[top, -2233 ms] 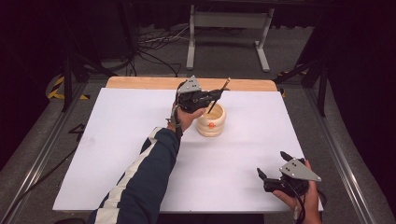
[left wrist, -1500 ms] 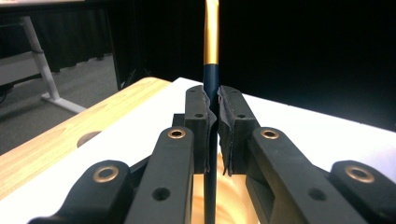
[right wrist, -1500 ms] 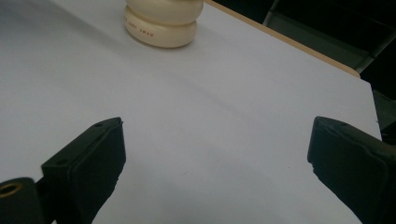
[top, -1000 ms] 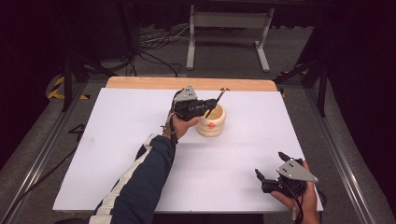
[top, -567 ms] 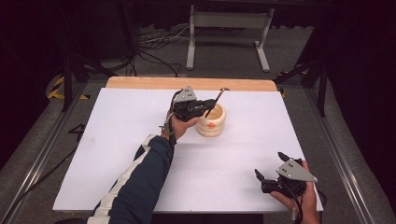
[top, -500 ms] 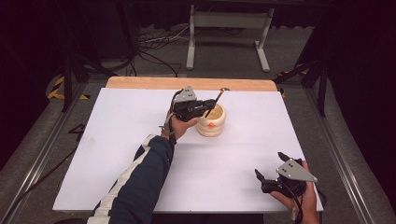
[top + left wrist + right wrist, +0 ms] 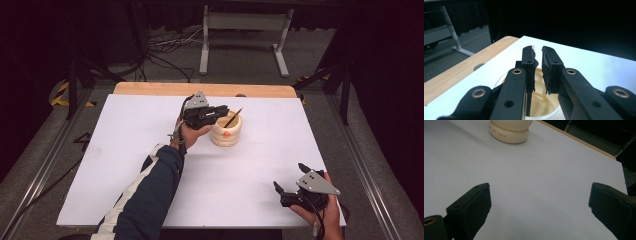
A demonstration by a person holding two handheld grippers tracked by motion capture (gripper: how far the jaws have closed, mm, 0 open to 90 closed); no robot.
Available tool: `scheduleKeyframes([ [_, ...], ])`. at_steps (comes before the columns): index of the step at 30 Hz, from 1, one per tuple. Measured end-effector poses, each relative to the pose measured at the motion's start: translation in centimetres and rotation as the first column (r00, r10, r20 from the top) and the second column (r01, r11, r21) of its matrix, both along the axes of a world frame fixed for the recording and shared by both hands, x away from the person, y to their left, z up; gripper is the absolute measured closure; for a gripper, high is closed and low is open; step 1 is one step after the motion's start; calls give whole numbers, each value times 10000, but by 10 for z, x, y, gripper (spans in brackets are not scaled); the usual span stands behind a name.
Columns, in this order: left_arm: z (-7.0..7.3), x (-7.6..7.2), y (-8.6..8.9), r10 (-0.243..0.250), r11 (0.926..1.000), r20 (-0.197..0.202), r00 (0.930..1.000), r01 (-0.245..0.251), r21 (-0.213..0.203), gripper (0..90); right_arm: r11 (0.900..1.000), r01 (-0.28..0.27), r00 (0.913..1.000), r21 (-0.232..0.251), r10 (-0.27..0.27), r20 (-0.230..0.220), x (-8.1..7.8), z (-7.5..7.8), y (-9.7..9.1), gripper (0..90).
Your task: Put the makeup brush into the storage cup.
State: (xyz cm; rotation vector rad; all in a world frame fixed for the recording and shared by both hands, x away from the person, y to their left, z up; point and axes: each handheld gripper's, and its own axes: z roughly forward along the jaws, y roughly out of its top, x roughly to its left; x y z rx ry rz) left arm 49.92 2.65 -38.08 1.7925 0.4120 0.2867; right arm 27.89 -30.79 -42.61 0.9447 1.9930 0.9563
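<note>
1. Looking down from the high view, we find the right gripper (image 7: 289, 183) nearest us, held in a hand (image 7: 326, 215) at the near right corner of the white table (image 7: 115, 150), with a grey plate on top and its jaws pointing left.
2. We read its state best in the right gripper view: its two black jaws stand spread wide apart near the bottom corners, with only bare white surface between them.
3. That same view looks across the table to the pot (image 7: 510, 130), well apart from these jaws, and shows small brown lettering on the pot's lower bulge, too small to read; the high view cannot resolve this.
4. Farther in, the high view shows a dark sleeve (image 7: 150, 195) with a white stripe reaching from the bottom edge up to the left gripper (image 7: 220, 111), which sits just beside the cream pot (image 7: 226, 134) on the table's far half, its jaws over the pot's left rim.
5. From above we also see a thin dark stick (image 7: 233, 118) leaning up and to the right out of the pot, and an orange mark on the pot's near side.
6. We turn to the left gripper view for the jaws: they stand nearly together with a narrow gap showing, above the pot's open mouth (image 7: 544, 105). A thin dark strip runs down from the left jaw into the pot; we cannot tell whether the jaws pinch it.
7. Beyond the white surface lies a bare wooden strip (image 7: 200, 89) along the far edge, and then grey floor with cables.
</note>
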Motion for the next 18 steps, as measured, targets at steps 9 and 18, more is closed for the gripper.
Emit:
scheduleKeyframes([
  [9,12,-12,10,179,9996,468,9987,-190,229,772,10000,25,10000,16,-25,25,-1,1,-2,47],
  [18,23,-30,13,-26,9973,1167,9932,-59,727,761,10000,-7,10000,-59,7,1,-1,0,-1,48],
])
